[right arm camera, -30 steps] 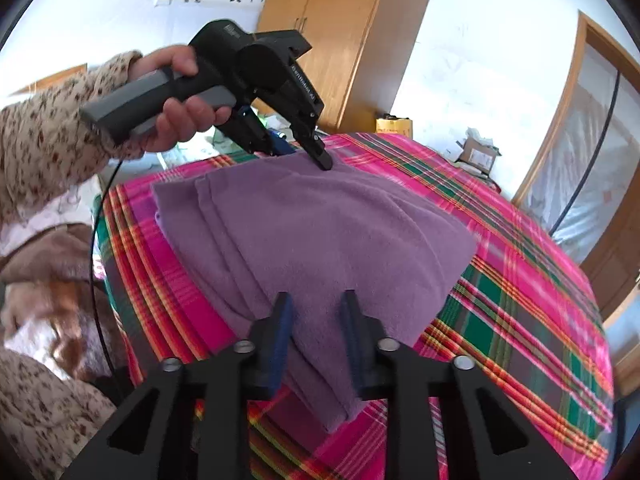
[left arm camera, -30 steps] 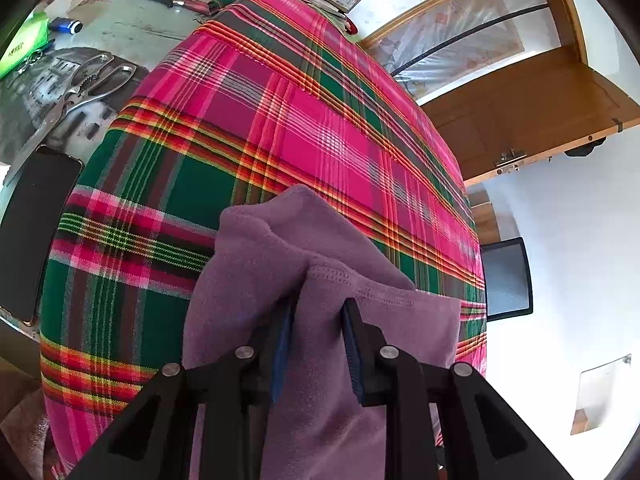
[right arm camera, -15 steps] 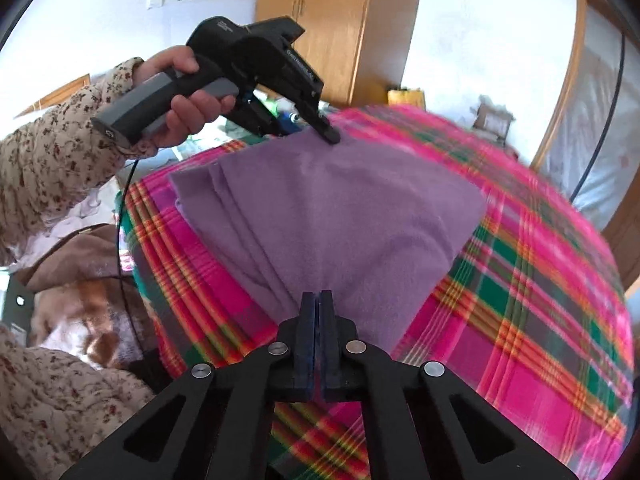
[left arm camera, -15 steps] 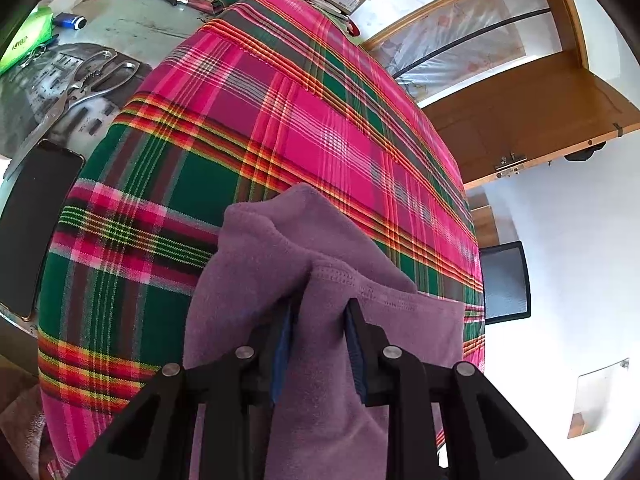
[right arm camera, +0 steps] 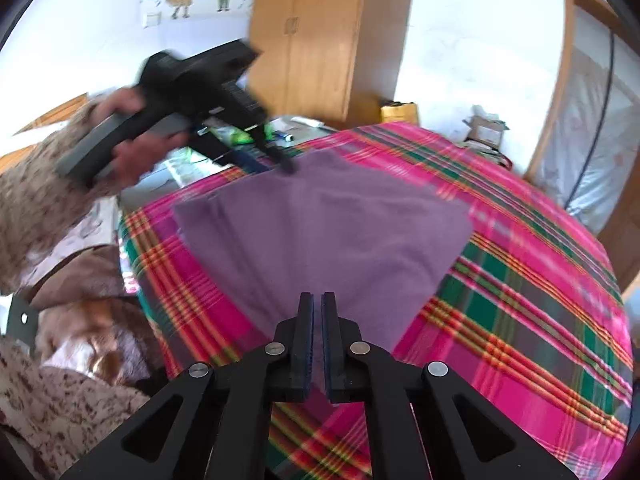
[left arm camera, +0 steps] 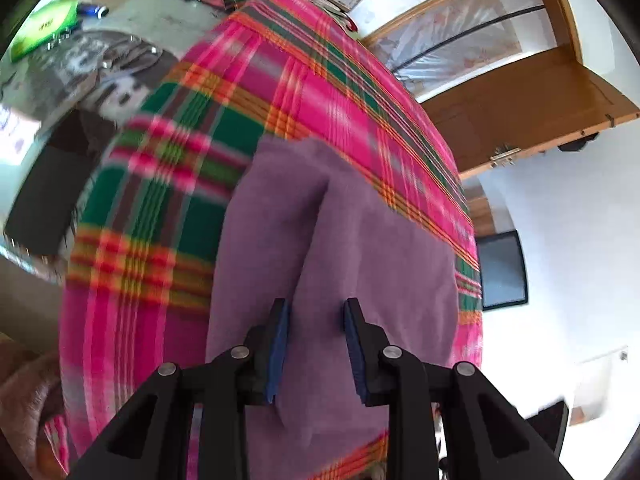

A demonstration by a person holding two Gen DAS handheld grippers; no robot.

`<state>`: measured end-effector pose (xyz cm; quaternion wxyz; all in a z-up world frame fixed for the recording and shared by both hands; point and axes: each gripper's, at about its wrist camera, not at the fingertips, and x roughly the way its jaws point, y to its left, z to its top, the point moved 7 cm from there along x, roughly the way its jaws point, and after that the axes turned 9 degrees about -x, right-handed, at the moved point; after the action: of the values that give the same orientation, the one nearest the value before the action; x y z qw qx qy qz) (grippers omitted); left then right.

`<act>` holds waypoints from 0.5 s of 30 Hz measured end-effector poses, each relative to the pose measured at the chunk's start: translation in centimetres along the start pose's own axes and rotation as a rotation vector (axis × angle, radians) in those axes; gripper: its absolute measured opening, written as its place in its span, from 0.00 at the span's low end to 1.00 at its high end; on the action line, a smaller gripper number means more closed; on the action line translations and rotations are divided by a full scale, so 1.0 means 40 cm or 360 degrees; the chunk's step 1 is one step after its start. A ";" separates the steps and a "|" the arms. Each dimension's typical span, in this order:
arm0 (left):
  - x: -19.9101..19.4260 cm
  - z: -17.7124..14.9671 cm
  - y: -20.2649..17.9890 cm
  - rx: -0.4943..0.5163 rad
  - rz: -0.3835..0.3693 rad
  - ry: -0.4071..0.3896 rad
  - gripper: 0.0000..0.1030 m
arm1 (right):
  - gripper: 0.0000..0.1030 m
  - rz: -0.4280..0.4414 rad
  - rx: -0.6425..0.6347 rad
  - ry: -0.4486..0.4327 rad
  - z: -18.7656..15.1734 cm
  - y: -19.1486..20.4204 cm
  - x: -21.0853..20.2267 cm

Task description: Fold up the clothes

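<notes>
Purple garment (right arm camera: 320, 240): lies folded, flat on the plaid cloth (right arm camera: 520, 280), near its edge on the person's side.
Left gripper (left arm camera: 316, 336): jaws part-open with a raised ridge of the fabric between them; cannot tell if the pads press it.
Right gripper (right arm camera: 318, 320): jaws almost together over the near corner; a grip on fabric isn't visible.
Risk 1: left drags the ridge as it moves, and the stack skews.
Risk 2: right has no hold, so the corner stays down on the next fold.
Risk 3: plaid cloth bunches with the garment.
</notes>
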<state>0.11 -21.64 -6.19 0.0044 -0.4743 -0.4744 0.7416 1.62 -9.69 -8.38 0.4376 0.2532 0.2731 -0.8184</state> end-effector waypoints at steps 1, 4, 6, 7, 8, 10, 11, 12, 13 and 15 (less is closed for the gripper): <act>0.004 -0.013 0.009 -0.0016 -0.0006 0.0023 0.27 | 0.05 -0.0008 0.0017 0.0004 -0.001 -0.006 0.001; 0.005 -0.035 0.027 -0.0043 -0.0052 0.0034 0.27 | 0.05 -0.0010 0.0057 0.0025 -0.006 -0.014 0.011; 0.002 -0.036 0.028 -0.0036 -0.0047 0.0020 0.25 | 0.05 -0.0007 0.0062 0.0035 -0.006 -0.007 0.017; 0.002 -0.038 0.027 -0.0024 -0.0035 0.0024 0.18 | 0.05 -0.0005 0.0060 0.0033 -0.005 -0.004 0.018; 0.002 -0.042 0.024 -0.0005 -0.0023 0.0030 0.15 | 0.05 -0.0009 0.0056 0.0024 0.000 -0.001 0.014; -0.004 -0.051 0.023 0.0029 -0.0012 0.0033 0.12 | 0.05 -0.0016 0.0059 -0.0016 0.012 -0.003 0.000; -0.009 -0.058 0.026 0.0029 -0.0023 0.0032 0.12 | 0.05 -0.0019 0.0065 -0.0029 0.017 -0.006 -0.004; -0.014 -0.065 0.029 0.0028 -0.0035 0.0031 0.11 | 0.05 -0.0022 0.0071 -0.0041 0.020 -0.009 -0.007; -0.019 -0.072 0.034 0.0024 -0.0047 0.0031 0.11 | 0.05 -0.0033 0.0074 -0.0036 0.020 -0.013 -0.005; -0.024 -0.082 0.054 -0.0027 -0.0077 0.0041 0.11 | 0.05 -0.0045 0.0094 -0.0002 0.014 -0.019 0.011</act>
<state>3.92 -20.97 -7.38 0.0245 -0.4722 -0.4919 0.7311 0.66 -9.96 -8.08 0.4186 0.2617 0.2520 -0.8323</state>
